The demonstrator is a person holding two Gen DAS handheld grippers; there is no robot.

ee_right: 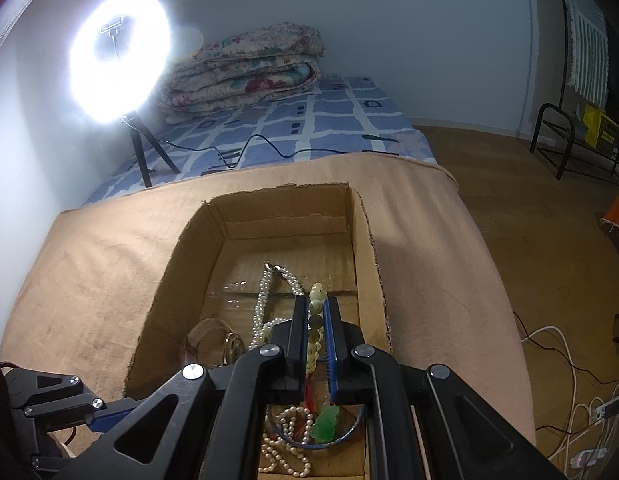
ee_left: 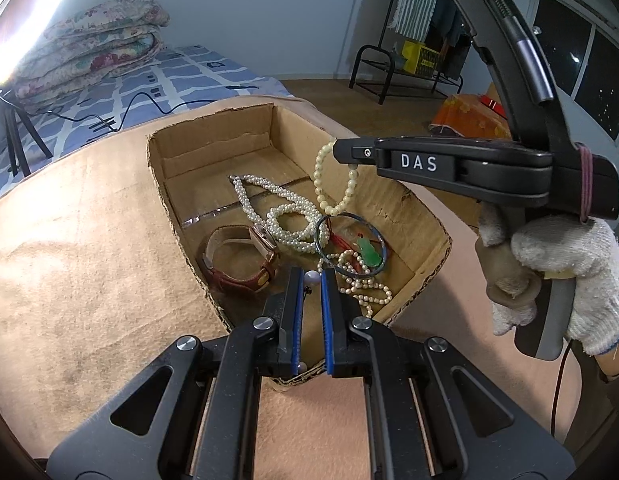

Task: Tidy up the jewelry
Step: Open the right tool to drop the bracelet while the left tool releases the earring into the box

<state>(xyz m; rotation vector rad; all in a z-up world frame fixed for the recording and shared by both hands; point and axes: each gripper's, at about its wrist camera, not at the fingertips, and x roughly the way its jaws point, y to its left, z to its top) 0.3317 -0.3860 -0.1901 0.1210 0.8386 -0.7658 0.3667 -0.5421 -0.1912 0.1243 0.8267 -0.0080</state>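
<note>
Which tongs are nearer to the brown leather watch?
Left. The left tongs are beside the watch; the right tongs hold a bead bracelet above the box's far side.

Left gripper (ee_left: 312,280) jaws nearly closed, pinching something small; right gripper (ee_right: 317,312), in a gloved hand (ee_left: 565,280), jaws clamped.
</note>
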